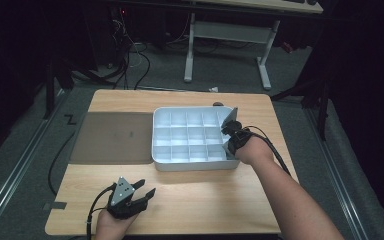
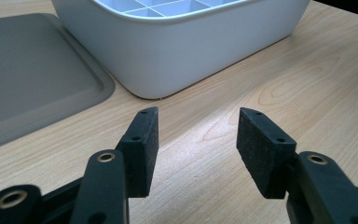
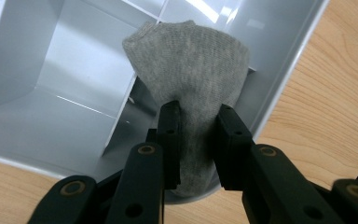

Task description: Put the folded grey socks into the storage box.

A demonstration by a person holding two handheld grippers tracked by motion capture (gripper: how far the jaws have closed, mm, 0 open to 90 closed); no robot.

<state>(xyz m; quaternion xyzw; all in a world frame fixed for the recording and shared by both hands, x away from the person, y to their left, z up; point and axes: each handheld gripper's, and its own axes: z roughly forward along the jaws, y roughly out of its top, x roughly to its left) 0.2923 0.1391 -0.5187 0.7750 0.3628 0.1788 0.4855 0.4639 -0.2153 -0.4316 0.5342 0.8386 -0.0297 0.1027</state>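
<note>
Risk sits mostly with the grey sock (image 3: 191, 79), which we hold pinched in the right gripper (image 3: 196, 140) over the corner compartment at the right end of the white divider tray (image 1: 190, 165). In the right gripper view the sock fills the centre of the frame, its loose upper part fanning wide above the clamped jaws, with the tray's thin partitions behind it. Our judgement is that this spread fabric could catch on a partition edge and drape across two cells instead of settling into one. The pinch takes only a narrow fold low on the sock, so a tug against a wall may pull it free early.

In the high view the right gripper (image 1: 231, 131) sits at the tray's right rim, centre-right of the frame, and a push there could slide the light tray toward the grey lid (image 1: 111, 137) lying flat just left of it.

Our left gripper (image 1: 142, 192) rests at the lower left of the high view on the wooden table (image 1: 205, 200), jaws spread and grasping nothing, well apart from the tray. It steadies nothing, so the tray has no brace if we press down hard.
</note>
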